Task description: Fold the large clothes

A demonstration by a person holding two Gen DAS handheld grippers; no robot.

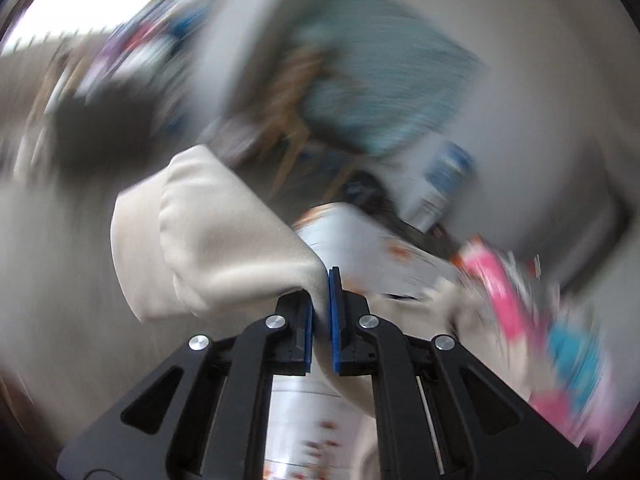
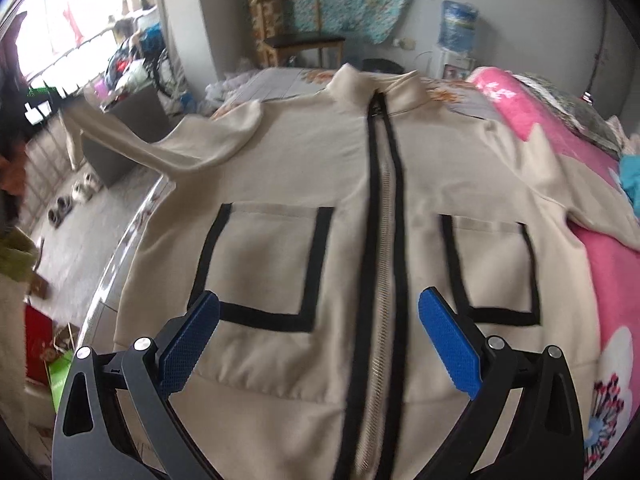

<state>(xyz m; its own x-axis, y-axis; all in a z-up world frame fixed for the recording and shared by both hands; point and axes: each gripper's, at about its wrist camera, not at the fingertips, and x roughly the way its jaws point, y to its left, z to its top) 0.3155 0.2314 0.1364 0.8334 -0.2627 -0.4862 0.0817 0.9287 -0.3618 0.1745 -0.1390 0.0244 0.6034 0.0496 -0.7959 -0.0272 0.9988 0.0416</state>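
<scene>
In the left wrist view the left gripper (image 1: 320, 300) sits at the lower centre of the frame with its blue pads (image 1: 334, 320) drawn almost together, pinching a fold of beige cloth between them. That cloth is the sleeve (image 1: 200, 240) of the jacket; it bulges up and to the left from the pinch, filling the middle left of the frame. Everything behind it is smeared by motion blur: a pale patterned sheet at centre, a pink cover (image 1: 500, 292) at the right, a teal hanging at the top.

In the right wrist view the right gripper (image 2: 318, 344) stands wide open at the bottom of the frame, its two blue pads (image 2: 448, 344) well apart and nothing between them but air. Beyond it the beige jacket (image 2: 280, 152) lies spread front-up across the middle of the frame, its black-edged zipper (image 2: 384, 240) running from the collar at upper centre down between the pads. A black-outlined pocket (image 2: 260, 264) lies on each side of the zipper. The jacket's sleeve (image 2: 120, 140) is lifted off the bed toward the upper left. The pink blanket (image 2: 608, 280) runs down the right edge, and a wooden chair (image 2: 296, 40) stands at top centre
</scene>
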